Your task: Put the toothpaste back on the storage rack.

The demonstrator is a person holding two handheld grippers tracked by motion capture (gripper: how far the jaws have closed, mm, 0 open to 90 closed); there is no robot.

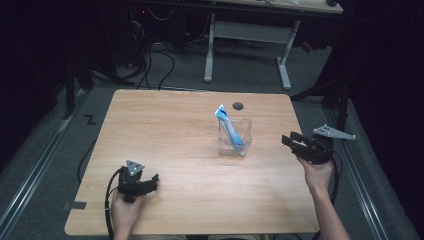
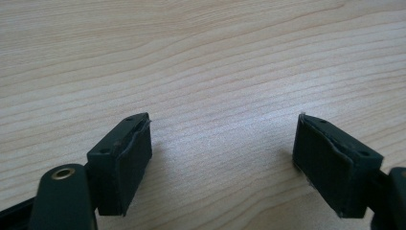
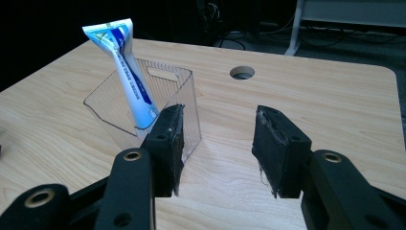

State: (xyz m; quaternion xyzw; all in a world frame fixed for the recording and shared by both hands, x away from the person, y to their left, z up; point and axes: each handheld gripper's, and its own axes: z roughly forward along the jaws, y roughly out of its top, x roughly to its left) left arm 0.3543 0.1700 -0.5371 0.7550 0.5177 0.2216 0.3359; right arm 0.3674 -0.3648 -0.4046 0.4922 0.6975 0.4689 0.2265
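a pale wood-grain counter (image 1: 165, 130) with rounded corners sits at the centre of the high view, a small round hole (image 1: 238, 105) near its upper edge. right of centre stands a clear plastic bin (image 1: 243, 131), squarish with thin glossy walls and a slot handle cut in one side; a blue-and-white tube (image 1: 228, 127) with a flat crimped end leans inside it, its top sticking up above the rim toward the upper left. the left gripper (image 1: 152, 181), matte black with a grey three-cornered plate on top, is held low at the lower left of the frame, and in its own view its blocky fingers (image 2: 128, 158) stand wide apart over bare grain, holding nothing. the right gripper (image 1: 289, 139) is at the right edge of the counter, just beside the bin but apart from it; its fingers (image 3: 276, 143), faced with worn dark pads, are also spread and empty. beyond the counter, grey carpet, cables and a white-legged desk (image 1: 250, 35) fill the upper part.
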